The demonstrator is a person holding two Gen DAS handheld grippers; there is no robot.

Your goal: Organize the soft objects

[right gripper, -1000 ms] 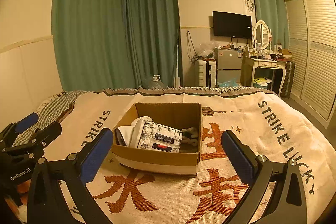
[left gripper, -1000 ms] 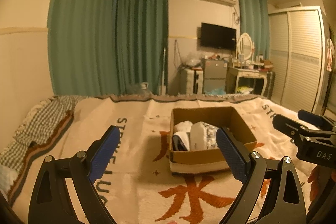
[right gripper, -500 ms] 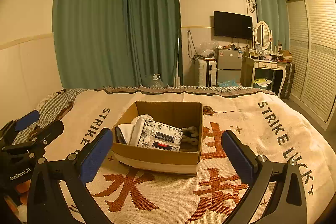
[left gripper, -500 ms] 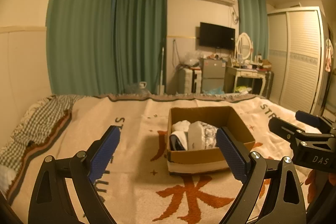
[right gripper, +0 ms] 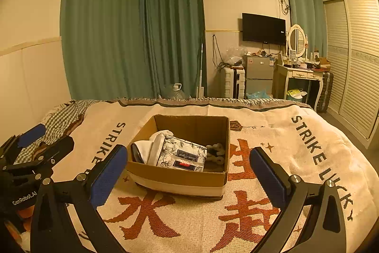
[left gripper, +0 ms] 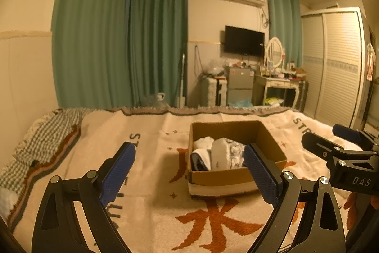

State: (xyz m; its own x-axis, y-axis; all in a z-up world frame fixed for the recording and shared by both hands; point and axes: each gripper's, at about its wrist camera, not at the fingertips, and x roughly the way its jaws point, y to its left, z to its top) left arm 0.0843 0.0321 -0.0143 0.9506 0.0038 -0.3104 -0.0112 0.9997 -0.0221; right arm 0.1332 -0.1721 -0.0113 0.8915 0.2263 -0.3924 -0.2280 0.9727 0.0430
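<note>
A cardboard box (right gripper: 180, 176) stands on the bed blanket (right gripper: 272, 134); it also shows in the left wrist view (left gripper: 227, 177). Inside lie a white cloth (right gripper: 151, 144), a floral pouch (right gripper: 182, 154) and a small white item (right gripper: 216, 153). The white cloth (left gripper: 203, 144) and pouch (left gripper: 234, 153) show in the left wrist view too. My left gripper (left gripper: 189, 172) is open and empty, held back from the box's near left side. My right gripper (right gripper: 189, 172) is open and empty, held back from the box's front.
A checked cloth (left gripper: 45, 136) lies at the bed's left edge. Beyond the bed are green curtains (right gripper: 132, 39), a water jug (right gripper: 175, 93), a small fridge (right gripper: 257, 77), a dressing table (right gripper: 300, 77) and a wardrobe (right gripper: 355, 58). The blanket (left gripper: 146, 205) is bare around the box.
Both grippers have drawn back and risen slightly, so the box sits a little farther off. Both stay open and empty.
</note>
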